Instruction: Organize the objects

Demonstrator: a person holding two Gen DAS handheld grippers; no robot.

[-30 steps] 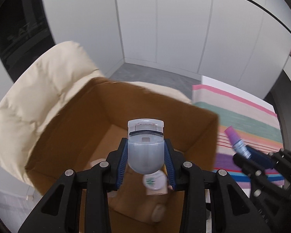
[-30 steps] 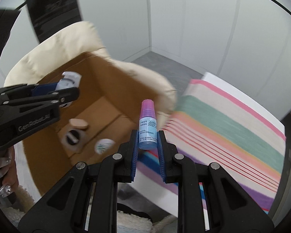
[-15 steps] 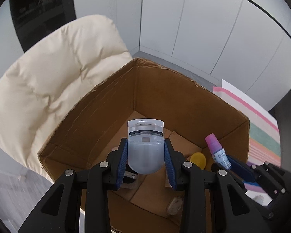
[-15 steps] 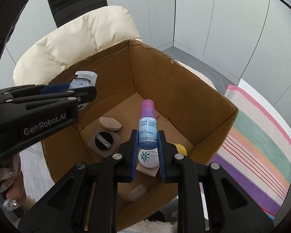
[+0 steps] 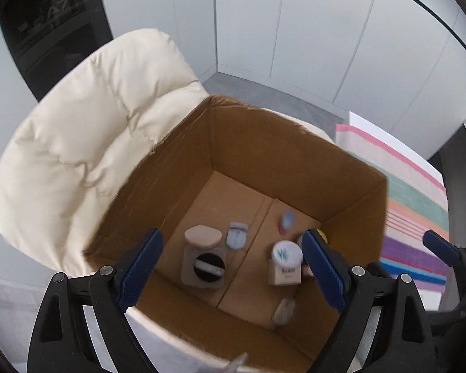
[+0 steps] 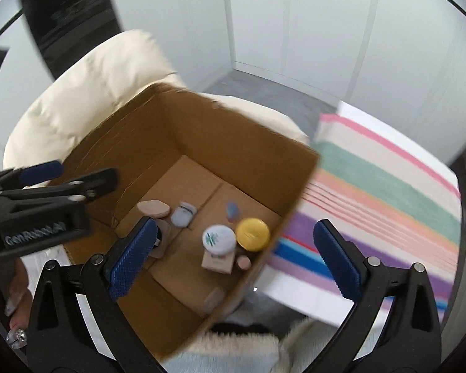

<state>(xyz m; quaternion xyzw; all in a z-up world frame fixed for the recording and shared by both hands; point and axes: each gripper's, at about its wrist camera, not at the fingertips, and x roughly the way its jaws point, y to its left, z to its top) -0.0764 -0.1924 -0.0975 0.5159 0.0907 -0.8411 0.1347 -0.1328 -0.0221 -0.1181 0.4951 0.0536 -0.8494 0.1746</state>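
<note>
A brown cardboard box (image 5: 264, 152) stands open below both grippers. On its floor lie a grey-blue curler case (image 5: 237, 235) and a small blue spray bottle with a pink cap (image 5: 287, 221), both blurred. My left gripper (image 5: 233, 264) hangs above the box, its jaws opening wide with nothing between them. My right gripper (image 6: 234, 259) is over the box's right rim, jaws also opening and empty. The right wrist view shows the case (image 6: 183, 214), the bottle (image 6: 233, 211) and the left gripper (image 6: 68, 177) at the left.
Also in the box are a white jar with a leaf lid (image 5: 287, 253), a beige carton (image 5: 284, 275), a pink puff (image 5: 202, 237), a grey holder (image 5: 206, 267) and a yellow lid (image 6: 252, 234). A cream cushioned chair (image 5: 77, 143) sits behind, a striped cloth (image 6: 382, 192) to the right.
Both grippers went from shut to wide open. The curler case left the left gripper and the spray bottle left the right one; both now lie on the box floor.
</note>
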